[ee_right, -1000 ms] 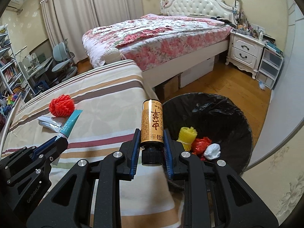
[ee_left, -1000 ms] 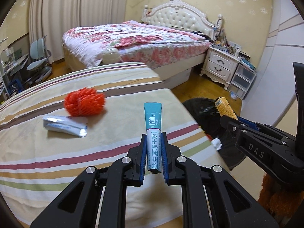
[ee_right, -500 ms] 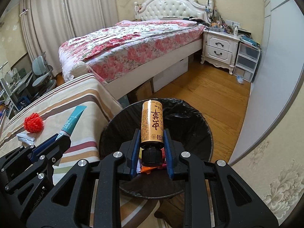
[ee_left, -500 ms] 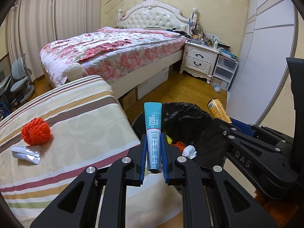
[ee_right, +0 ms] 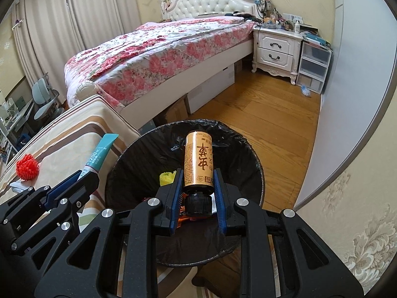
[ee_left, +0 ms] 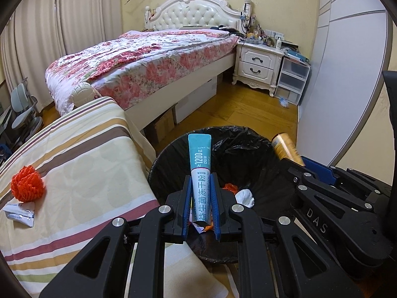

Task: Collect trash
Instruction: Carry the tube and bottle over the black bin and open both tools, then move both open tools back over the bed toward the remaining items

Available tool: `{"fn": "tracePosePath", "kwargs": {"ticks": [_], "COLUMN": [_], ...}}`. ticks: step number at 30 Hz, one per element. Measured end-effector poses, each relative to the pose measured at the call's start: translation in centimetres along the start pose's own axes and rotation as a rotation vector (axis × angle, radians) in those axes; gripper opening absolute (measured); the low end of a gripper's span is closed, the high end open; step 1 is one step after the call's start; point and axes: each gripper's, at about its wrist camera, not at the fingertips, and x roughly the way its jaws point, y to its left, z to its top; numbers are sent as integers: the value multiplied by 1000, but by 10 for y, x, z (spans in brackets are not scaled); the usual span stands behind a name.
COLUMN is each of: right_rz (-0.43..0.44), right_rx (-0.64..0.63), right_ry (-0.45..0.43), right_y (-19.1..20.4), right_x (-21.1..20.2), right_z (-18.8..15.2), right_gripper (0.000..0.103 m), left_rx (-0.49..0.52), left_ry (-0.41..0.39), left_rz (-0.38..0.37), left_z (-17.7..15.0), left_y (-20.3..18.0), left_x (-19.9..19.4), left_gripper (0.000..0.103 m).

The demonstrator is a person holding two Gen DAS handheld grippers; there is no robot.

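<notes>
The sachet (ee_left: 201, 173), light and limp, is pinched low down by the left hand-held gripper (ee_left: 201, 207) over the bin (ee_left: 248, 154); the small gold bottle (ee_right: 198, 164), stiff and probably slick, is clamped near its cap by the right hand-held gripper (ee_right: 198, 193), bin below. An orange mesh ball (ee_left: 27, 183) and a wrapper (ee_left: 19, 213) lie far left on the worktop (ee_left: 82, 168)
</notes>
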Motion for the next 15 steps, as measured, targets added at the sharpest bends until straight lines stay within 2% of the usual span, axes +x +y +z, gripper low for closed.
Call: {"fn": "tracePosePath", "kwargs": {"ticks": [4, 5, 7, 8, 9, 12, 15], "right_rz": [-12, -15, -26, -31, -33, -35, -29], "right_rx": [9, 11, 19, 23, 27, 35, 28], "right_ry": [11, 13, 9, 8, 10, 12, 11], "right_y": [-4, -5, -7, -9, -10, -11, -4], "right_x": [5, 5, 5, 5, 5, 5, 3], "right_z": [-2, -2, -3, -3, -3, -4, -5], "right_gripper": [26, 30, 41, 42, 43, 47, 50], "left_rx": [6, 6, 2, -1, -4, -6, -23], "left_ry": [29, 35, 38, 32, 23, 8, 6], "left_rz": [7, 10, 18, 22, 27, 45, 61], "left_z": [-2, -3, -5, -6, -7, -9, -12], "left_y": [-2, -2, -1, 0, 1, 6, 15], "left_x": [9, 10, 9, 8, 6, 0, -5], "left_gripper": [20, 23, 38, 48, 53, 62, 64]}}
